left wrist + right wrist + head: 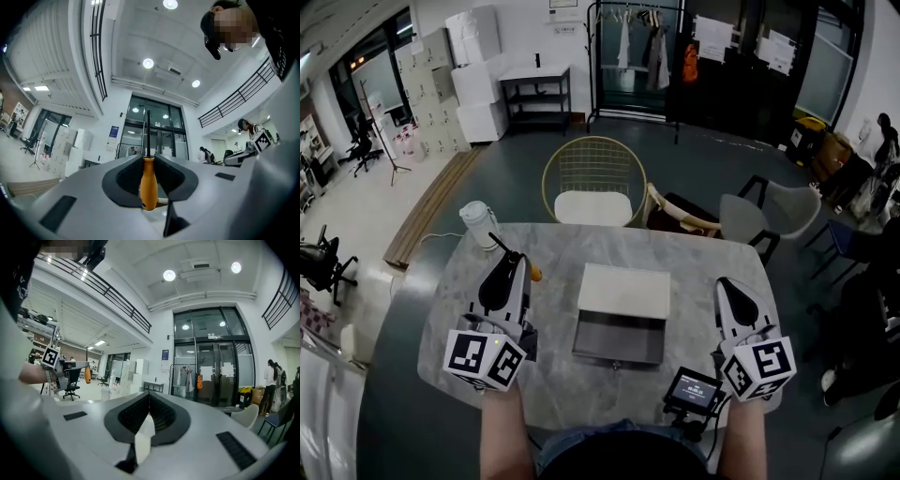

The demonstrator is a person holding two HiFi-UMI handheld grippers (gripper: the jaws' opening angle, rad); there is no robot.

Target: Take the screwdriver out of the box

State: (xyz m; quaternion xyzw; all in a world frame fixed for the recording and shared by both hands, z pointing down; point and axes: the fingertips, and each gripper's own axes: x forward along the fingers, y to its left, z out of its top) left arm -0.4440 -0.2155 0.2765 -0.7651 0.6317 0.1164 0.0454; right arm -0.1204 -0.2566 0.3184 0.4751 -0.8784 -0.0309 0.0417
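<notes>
Two handheld grippers are positioned over a marble table [553,246]. At the near edge, just beside the right gripper [724,283] [149,394], sits a small screen device [692,389]. The right gripper's jaws are pressed together with nothing between them. The left gripper [514,261] [148,157] is clamped on the orange handle of the screwdriver [534,274] [149,185], and the black shaft projects beyond the jaw tips. The screwdriver is outside the box [619,337], to its left. The box lies open between the grippers, white lid on its far side. Farther left stands a clear lidded jug [478,223]. Beyond the table is a gold wire chair [593,178].
</notes>
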